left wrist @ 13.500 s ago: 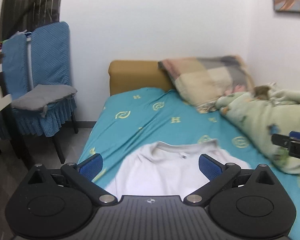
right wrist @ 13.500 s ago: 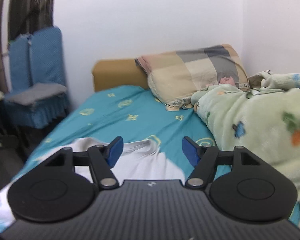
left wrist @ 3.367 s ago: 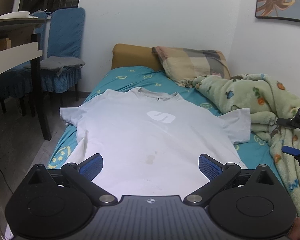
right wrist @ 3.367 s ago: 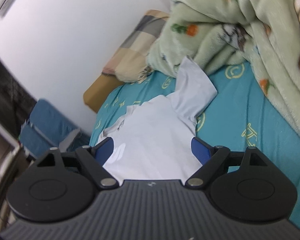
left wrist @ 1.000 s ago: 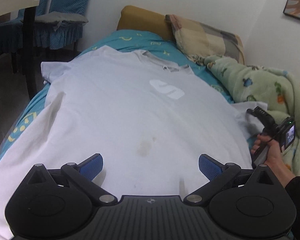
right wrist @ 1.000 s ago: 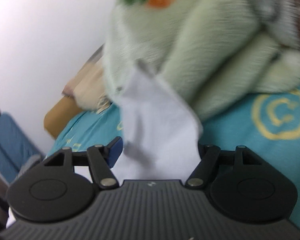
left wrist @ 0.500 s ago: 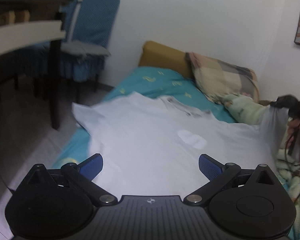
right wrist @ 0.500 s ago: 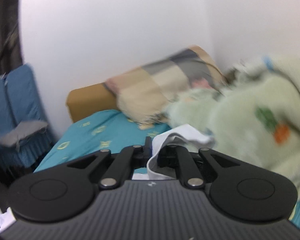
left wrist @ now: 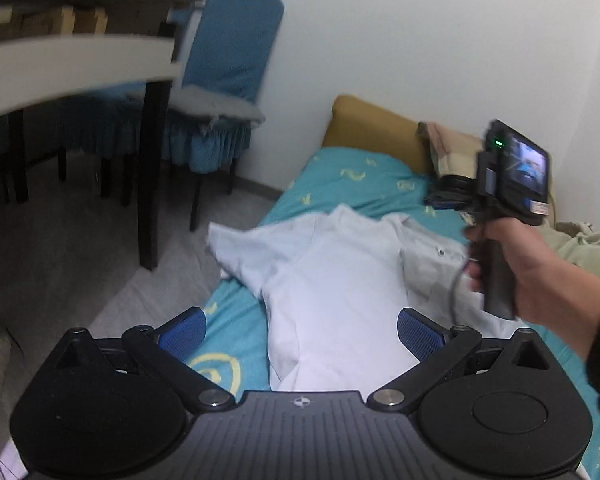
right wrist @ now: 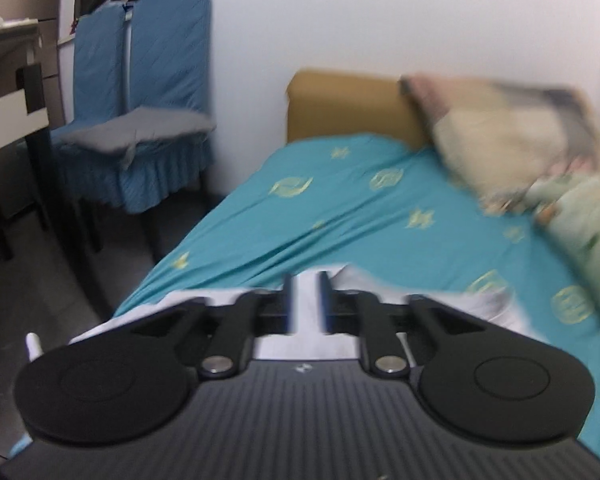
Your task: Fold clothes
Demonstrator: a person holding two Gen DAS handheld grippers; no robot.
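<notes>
A white T-shirt (left wrist: 332, 280) is lying on the bed (left wrist: 364, 184), spread over the teal sheet with yellow emblems, one side folded inward so a greyer layer with a small neck label is facing up near the right edge, and one sleeve is hanging off the bed's near-left edge toward the floor. The left gripper (left wrist: 302, 330) is hovering low over the shirt's lower part with its blue-padded jaws spread wide and nothing between them. The right gripper (right wrist: 305, 304) is being carried in the person's right hand (left wrist: 516, 272) above the folded side of the shirt, near the collar; its jaws are opening, standing a narrow gap apart, with white fabric showing through the gap beneath them, though the blur is making it hard to say whether any cloth is touching the pads. At the head of the bed a mustard-brown bolster (right wrist: 352, 108) is leaning against the white wall, with a plaid pillow (right wrist: 508, 132) beside it and a pale green fleece blanket (right wrist: 580, 216) heaped along the right side, close to the shirt's edge. To the left of the bed, chairs with blue covers (right wrist: 140, 92) and a grey cushion are standing on the grey floor, and a dark-legged table (left wrist: 76, 60) is crowding in at the left, just beside the hanging sleeve.
</notes>
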